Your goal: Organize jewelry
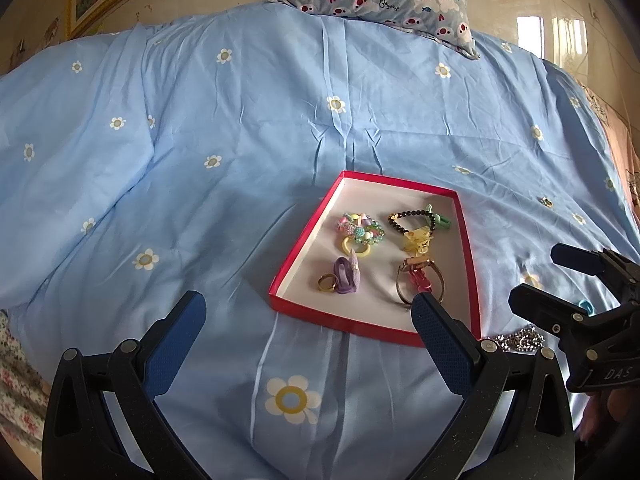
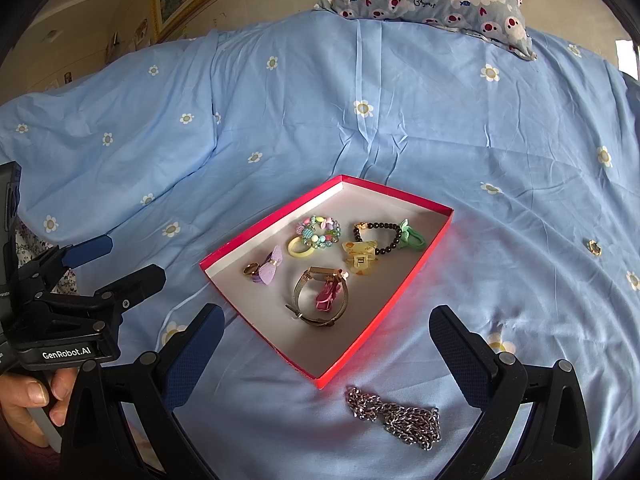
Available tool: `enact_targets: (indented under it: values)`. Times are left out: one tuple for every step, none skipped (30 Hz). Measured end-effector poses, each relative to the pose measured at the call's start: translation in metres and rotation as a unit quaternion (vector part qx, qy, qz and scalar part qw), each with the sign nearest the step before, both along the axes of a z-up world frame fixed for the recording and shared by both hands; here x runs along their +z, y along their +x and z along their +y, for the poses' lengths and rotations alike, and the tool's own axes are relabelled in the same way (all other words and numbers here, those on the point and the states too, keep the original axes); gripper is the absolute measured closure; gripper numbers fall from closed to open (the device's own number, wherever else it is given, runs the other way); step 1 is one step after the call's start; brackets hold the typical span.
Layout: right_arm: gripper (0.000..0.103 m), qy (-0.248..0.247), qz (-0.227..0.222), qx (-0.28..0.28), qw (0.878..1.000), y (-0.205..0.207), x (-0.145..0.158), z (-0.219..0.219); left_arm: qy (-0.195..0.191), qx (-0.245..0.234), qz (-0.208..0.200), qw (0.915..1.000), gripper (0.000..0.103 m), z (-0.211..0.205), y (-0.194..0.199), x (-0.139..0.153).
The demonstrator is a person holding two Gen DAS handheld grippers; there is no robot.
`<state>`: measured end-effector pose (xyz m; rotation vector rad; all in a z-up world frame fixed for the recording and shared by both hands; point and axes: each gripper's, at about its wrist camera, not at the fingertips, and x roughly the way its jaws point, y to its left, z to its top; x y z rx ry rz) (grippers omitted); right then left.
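While the right gripper [image 2: 326,352] hovers with fingers spread wide, the silver chain [image 2: 396,416] lies on the blue bedsheet [image 2: 280,120] between them, just outside the red tray [image 2: 384,320]. The left gripper [image 1: 308,344] gapes wide too, empty, its 2 fingers near the tray's front edge.

A red tray [image 2: 376,320] is lying on the bed, holding bracelets, hair ties, a clip and a watch [image 2: 316,300]. A silver chain [image 2: 396,418] is lying bunched just outside its near corner.

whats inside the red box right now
Inside the red box: beaded bracelets, a watch, hair clips and a ring. Anything beneath them is hidden.
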<state>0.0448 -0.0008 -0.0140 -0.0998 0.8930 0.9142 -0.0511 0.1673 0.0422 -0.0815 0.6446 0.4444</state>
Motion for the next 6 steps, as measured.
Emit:
enact_targets:
  values:
    - [0.000,0.000,0.000,0.000,1.000,0.0001,0.0000,0.0000,0.001,-0.001,0.000,1.0000,0.000,-0.0025,0.0022,-0.0005]
    - [0.000,0.000,0.000,0.000,1.000,0.0001,-0.0001,-0.0001,0.003,-0.001,0.001,1.0000,0.000,-0.0039,0.0033,-0.0011]
    - [0.000,0.000,0.000,0.000,1.000,0.0002,-0.0001,-0.0001,0.005,-0.002,0.001,1.0000,0.000,-0.0049,0.0045,-0.0017]
    - [0.000,0.000,0.000,0.000,1.000,0.0002,-0.0001,-0.0002,0.003,-0.003,0.001,1.0000,0.000,-0.0052,0.0060,-0.0021]
    - [0.000,0.000,0.001,0.000,1.000,0.0002,-0.0001,-0.0002,0.002,-0.004,0.002,1.0000,0.000,-0.0054,0.0069,-0.0023]
    - [0.000,0.000,0.001,0.000,1.000,0.0000,-0.0002,-0.0006,0.002,-0.005,0.002,1.0000,0.000,-0.0066,0.0078,-0.0030]
